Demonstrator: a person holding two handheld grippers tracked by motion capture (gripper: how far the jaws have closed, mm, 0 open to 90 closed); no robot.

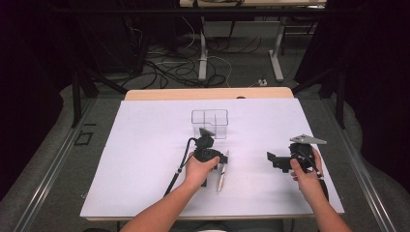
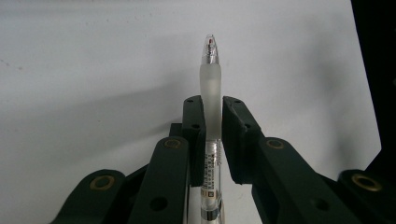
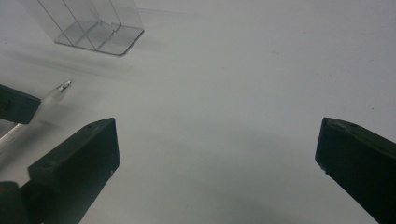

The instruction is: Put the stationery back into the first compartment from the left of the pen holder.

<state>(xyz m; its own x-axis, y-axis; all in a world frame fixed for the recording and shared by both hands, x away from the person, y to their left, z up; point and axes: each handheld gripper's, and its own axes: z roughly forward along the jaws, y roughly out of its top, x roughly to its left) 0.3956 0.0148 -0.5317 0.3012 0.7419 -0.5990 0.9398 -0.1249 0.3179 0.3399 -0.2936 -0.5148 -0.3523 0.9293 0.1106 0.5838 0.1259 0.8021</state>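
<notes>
Clear plastic pen (image 2: 211, 107): lies flat on the white surface (image 1: 145, 159), near the middle, tip pointing toward the far edge; frosted grip section and printed barrel visible in the left gripper view.

Clear organiser (image 1: 209, 123): a compartmented transparent box standing upright on the surface, just beyond the pen on the far side; in the right gripper view (image 3: 91, 23) its dividers appear at upper left.

Left gripper (image 2: 209, 135): the jaws are drawn in to a narrow gap with the pen's grip section between them; the left jaw appears to touch the barrel, a thin slit remains at the right jaw, so whether the clamp is complete cannot be told. In the high view it (image 1: 212, 154) sits just left of the pen, held by the left hand (image 1: 198, 169).

Right gripper (image 3: 217, 149): jaws spread wide, released, holding nothing, above bare surface; in the high view it (image 1: 273, 159) is well apart to the right, in the right hand (image 1: 304, 171).

Step in hand (judged): grasping the pen where it lies.

Next move (judged): finish the squeeze on the grip section, lift the pen free, tilt it upright and carry it a short way far-ward over one compartment of the organiser.

Risk (judged): the smooth round barrel may roll or slip out.
</notes>
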